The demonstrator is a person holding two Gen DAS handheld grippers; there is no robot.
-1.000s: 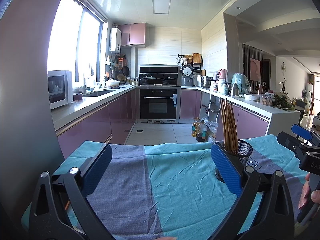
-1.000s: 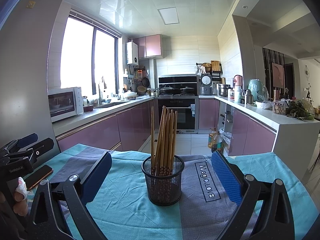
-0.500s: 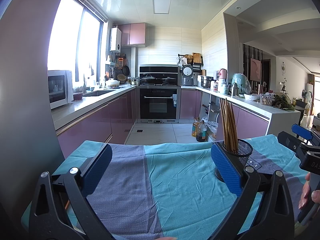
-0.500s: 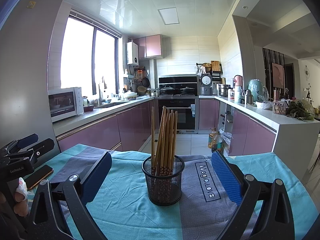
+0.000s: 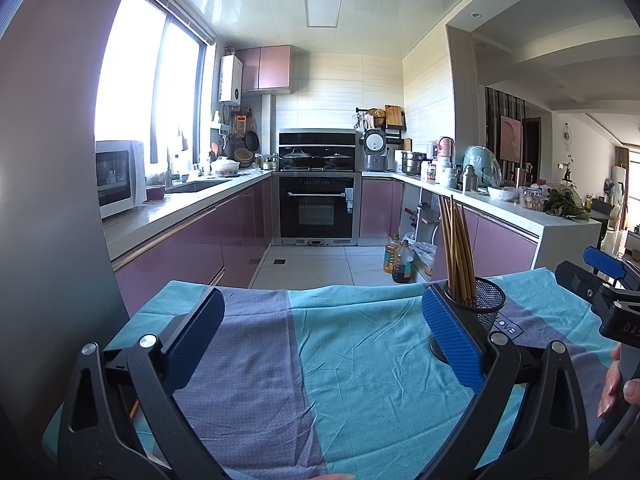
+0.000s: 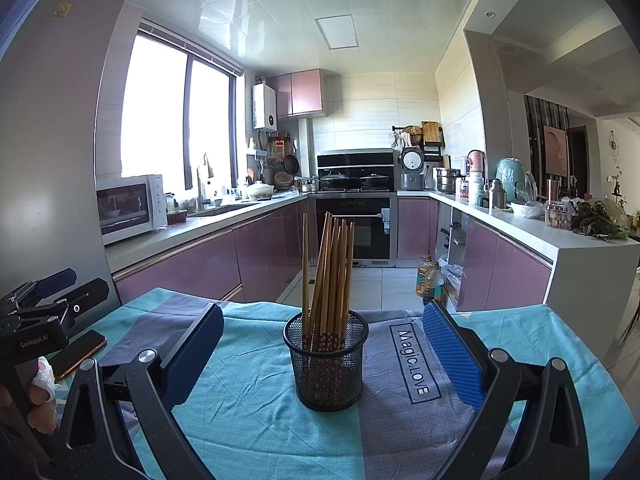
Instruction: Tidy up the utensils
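Note:
A black mesh cup (image 6: 326, 360) stands upright on the teal and grey tablecloth (image 6: 248, 396), holding several wooden chopsticks (image 6: 328, 272). My right gripper (image 6: 320, 356) is open and empty, its blue pads wide on either side of the cup, a little nearer than it. My left gripper (image 5: 320, 344) is open and empty over bare cloth. The cup (image 5: 476, 312) shows behind its right pad in the left wrist view, with the chopsticks (image 5: 456, 248) sticking up. Each gripper shows at the edge of the other's view.
A phone (image 6: 80, 352) lies on the cloth at the left by the left gripper's body (image 6: 36, 320). The table's far edge drops to the kitchen floor. Oil bottles (image 6: 430, 284) stand on the floor past it. Counters run along both sides.

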